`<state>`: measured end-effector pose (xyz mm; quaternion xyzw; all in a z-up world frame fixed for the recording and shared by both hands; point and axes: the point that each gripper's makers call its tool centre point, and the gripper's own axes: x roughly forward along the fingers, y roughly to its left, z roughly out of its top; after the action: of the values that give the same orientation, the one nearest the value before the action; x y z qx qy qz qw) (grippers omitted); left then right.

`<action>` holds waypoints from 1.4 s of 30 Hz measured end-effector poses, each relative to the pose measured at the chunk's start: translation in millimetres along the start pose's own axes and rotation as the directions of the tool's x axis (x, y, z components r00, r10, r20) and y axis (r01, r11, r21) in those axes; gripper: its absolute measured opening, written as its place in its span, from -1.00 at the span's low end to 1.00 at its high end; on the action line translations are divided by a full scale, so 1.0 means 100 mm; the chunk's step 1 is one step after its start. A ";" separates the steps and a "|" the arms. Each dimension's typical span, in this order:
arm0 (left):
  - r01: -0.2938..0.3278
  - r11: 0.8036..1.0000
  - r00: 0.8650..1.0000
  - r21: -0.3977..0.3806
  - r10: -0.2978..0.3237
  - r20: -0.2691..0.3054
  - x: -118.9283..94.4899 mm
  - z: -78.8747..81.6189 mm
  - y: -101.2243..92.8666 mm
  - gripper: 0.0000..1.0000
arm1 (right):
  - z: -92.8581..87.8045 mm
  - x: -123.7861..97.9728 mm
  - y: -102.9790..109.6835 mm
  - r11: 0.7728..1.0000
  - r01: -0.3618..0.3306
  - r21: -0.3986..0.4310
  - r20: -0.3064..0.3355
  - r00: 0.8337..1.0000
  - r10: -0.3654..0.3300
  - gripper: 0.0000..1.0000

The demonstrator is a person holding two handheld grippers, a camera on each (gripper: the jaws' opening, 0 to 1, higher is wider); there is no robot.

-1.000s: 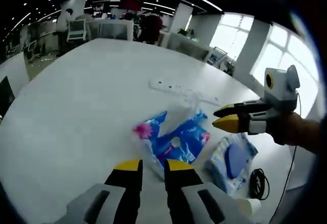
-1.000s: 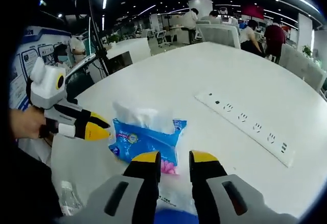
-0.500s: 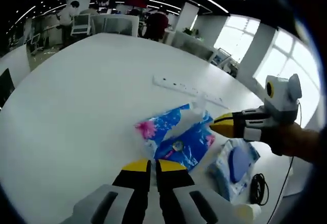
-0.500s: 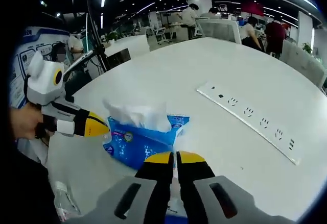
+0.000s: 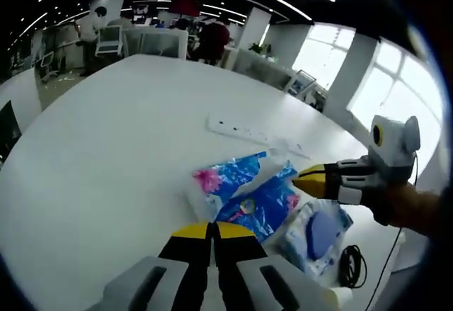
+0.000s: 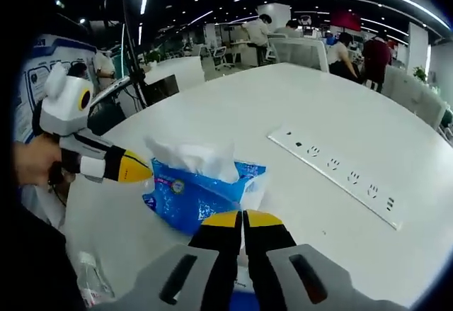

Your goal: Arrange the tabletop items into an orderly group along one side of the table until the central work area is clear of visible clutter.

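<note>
A blue tissue pack (image 5: 248, 196) with white tissue sticking out of its top lies on the white table (image 5: 106, 155). My left gripper (image 5: 212, 229) is shut on the pack's near plastic edge. From the right, my right gripper (image 5: 303, 177) comes in with its yellow tips together at the pack's far side. In the right gripper view the same pack (image 6: 190, 194) lies just ahead of my right gripper (image 6: 243, 218), which is shut on its near end. The left gripper (image 6: 144, 168) touches the pack's left end there.
A wet-wipes pack (image 5: 317, 229) with a blue lid lies right of the tissue pack, with a black cable (image 5: 351, 266) and a paper cup (image 5: 341, 297) beyond it. A white power strip (image 6: 338, 173) lies farther out. A clear bottle (image 6: 88, 281) is near the table's edge. People and chairs are behind.
Both grippers have gone from open to shut on opposite ends of the tissue pack. The pack now sits a little straighter between them.
</note>
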<state>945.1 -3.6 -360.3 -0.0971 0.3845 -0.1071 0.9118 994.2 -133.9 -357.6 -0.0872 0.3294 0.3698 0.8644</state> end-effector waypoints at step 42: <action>0.305 0.940 0.952 0.153 -0.307 -0.011 -0.16 0.19 -1.75 -1.00 | -0.40 -1.77 -0.79 0.923 0.309 0.230 0.172 0.920 -0.351 -1.00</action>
<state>926.8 -164.6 -290.9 -0.0861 0.3495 -0.2759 0.8912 939.3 -308.6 -283.3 -0.0156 0.2520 0.1906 0.9486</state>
